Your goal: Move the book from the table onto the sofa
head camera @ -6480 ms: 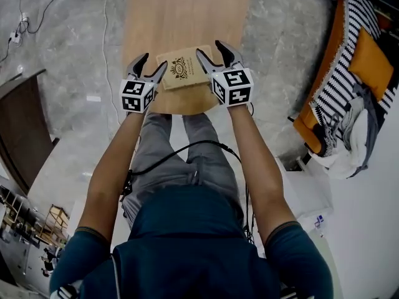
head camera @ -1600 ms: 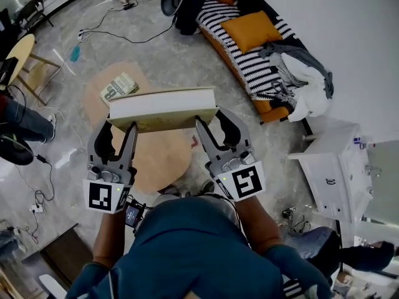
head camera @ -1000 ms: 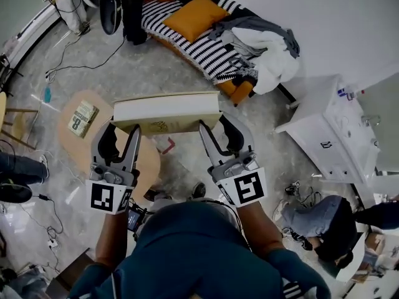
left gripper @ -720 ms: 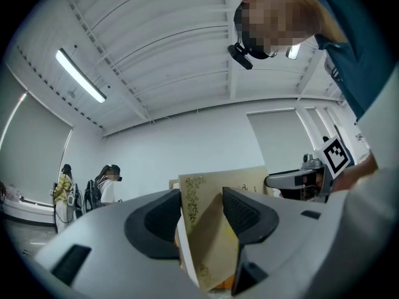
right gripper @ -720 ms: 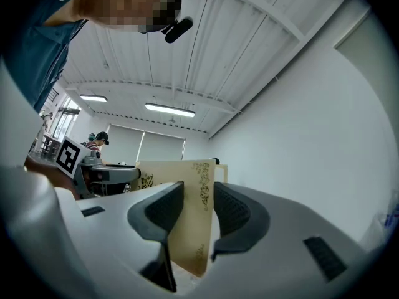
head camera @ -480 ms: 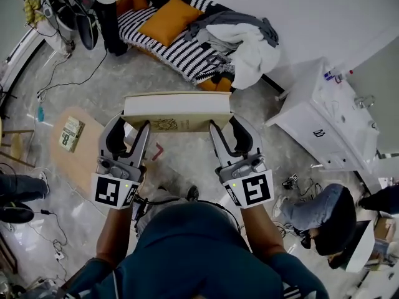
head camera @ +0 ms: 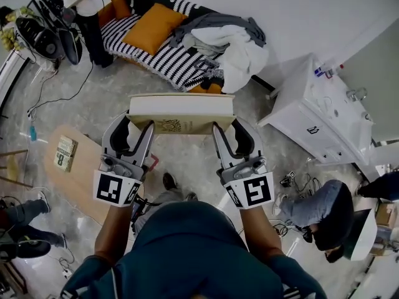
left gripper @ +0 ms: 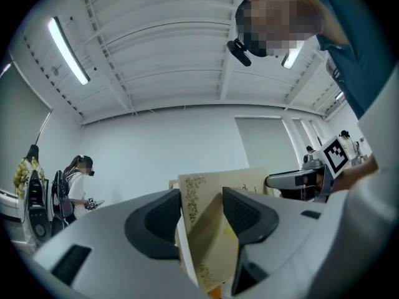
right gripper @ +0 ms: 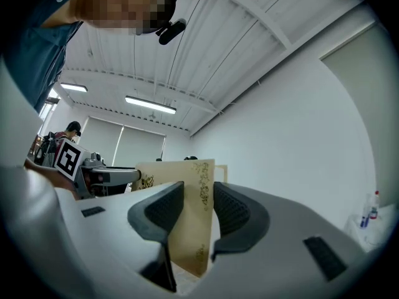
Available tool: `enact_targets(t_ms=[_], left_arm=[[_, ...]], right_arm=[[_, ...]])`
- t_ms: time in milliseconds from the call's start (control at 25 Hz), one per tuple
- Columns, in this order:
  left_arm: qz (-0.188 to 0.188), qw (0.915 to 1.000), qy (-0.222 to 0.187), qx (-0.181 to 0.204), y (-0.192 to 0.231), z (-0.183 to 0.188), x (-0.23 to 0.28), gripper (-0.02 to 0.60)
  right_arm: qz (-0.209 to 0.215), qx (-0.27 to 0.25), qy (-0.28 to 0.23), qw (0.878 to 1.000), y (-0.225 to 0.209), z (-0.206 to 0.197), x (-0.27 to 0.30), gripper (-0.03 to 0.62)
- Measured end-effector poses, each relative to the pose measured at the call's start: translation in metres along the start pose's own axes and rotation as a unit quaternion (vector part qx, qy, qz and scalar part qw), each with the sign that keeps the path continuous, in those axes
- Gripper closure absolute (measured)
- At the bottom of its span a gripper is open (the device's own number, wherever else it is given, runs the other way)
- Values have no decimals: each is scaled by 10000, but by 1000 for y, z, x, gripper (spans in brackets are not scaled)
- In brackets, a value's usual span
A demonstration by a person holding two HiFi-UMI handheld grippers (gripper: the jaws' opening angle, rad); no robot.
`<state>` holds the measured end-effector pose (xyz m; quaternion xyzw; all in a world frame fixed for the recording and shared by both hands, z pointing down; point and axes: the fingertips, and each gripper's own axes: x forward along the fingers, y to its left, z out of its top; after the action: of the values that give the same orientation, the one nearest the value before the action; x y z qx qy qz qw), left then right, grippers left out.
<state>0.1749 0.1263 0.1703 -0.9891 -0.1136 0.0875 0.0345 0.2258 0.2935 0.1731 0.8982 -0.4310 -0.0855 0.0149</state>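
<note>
Book (head camera: 181, 108) is off the table and in the air before us, pinched at both short ends. The left gripper (head camera: 136, 124) clamps its left end and the right gripper (head camera: 228, 127) its right, with pads pressing both covers. Its long axis runs across us, page edge facing away. The table (head camera: 81, 179) lies low to our left on the grey floor (head camera: 187, 161) and carries a second book (head camera: 64, 153). We judge the sofa (head camera: 168, 61) lies beyond the held book and somewhat leftward, so the left gripper is nearer its bare striped seat. Heaped clothes (head camera: 234, 52) cover its right end, with an orange cushion (head camera: 153, 28) further along. A white cabinet (head camera: 318, 120) stands right.
</note>
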Motion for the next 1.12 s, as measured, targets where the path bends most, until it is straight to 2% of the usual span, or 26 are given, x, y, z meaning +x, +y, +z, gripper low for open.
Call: enact_targets(t_ms=[320, 560, 800, 1120], left_arm=[[-315, 9993, -216, -54, 49, 1, 37, 382], [-499, 9984, -142, -205, 70, -15, 72, 382], [-546, 9981, -30, -272, 79, -38, 127, 383], [-286, 9995, 14, -167, 90, -49, 216, 383]], right_arm=[[-293, -173, -67, 9994, -7, 6, 52, 434], [-454, -175, 104, 9988, -26, -7, 83, 434], [-493, -96, 149, 9986, -70, -28, 112, 434], [-244, -19, -2, 9997, -151, -40, 166, 436]])
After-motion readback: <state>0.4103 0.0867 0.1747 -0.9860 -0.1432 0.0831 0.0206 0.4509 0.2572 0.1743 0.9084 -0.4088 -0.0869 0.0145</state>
